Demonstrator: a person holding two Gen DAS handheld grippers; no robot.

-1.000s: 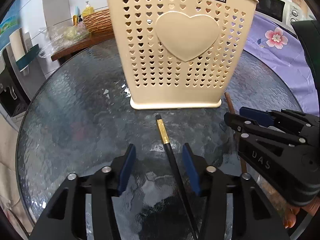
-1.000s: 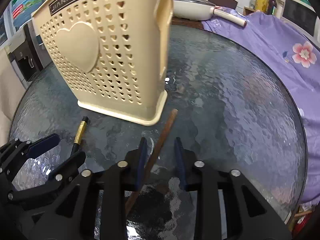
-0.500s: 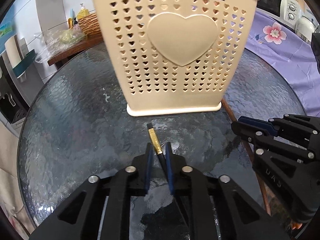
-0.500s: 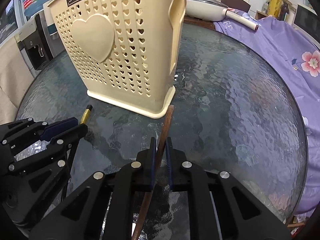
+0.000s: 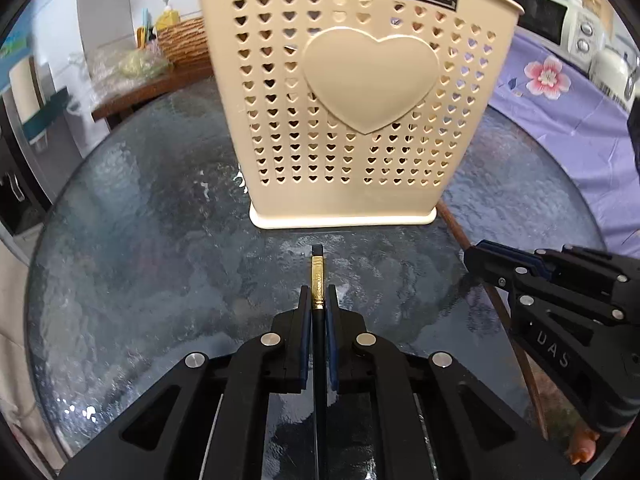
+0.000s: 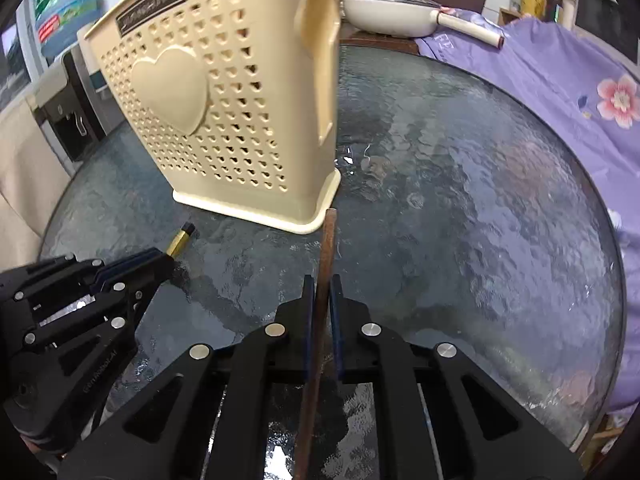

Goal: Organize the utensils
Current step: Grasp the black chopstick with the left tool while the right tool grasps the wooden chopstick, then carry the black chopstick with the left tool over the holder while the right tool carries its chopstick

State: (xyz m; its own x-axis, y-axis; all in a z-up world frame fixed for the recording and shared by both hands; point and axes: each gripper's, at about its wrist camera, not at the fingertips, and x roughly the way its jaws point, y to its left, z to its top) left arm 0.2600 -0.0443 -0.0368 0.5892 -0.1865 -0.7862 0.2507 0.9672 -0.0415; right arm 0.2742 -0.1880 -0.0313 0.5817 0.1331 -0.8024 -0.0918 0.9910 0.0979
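So, both clamped: left gripper (image 5: 319,300) on black chopstick (image 5: 317,276), right gripper (image 6: 322,292) on brown chopstick (image 6: 326,248), each pointing lengthwise at holder (image 5: 360,100) mid-table, rim overhead.

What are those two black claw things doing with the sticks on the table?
Each claw has pinched one chopstick. The left claw is shut on the black chopstick with a gold end. The right claw is shut on the brown chopstick. Both point toward the cream holder standing on the glass table, likely where they go next.
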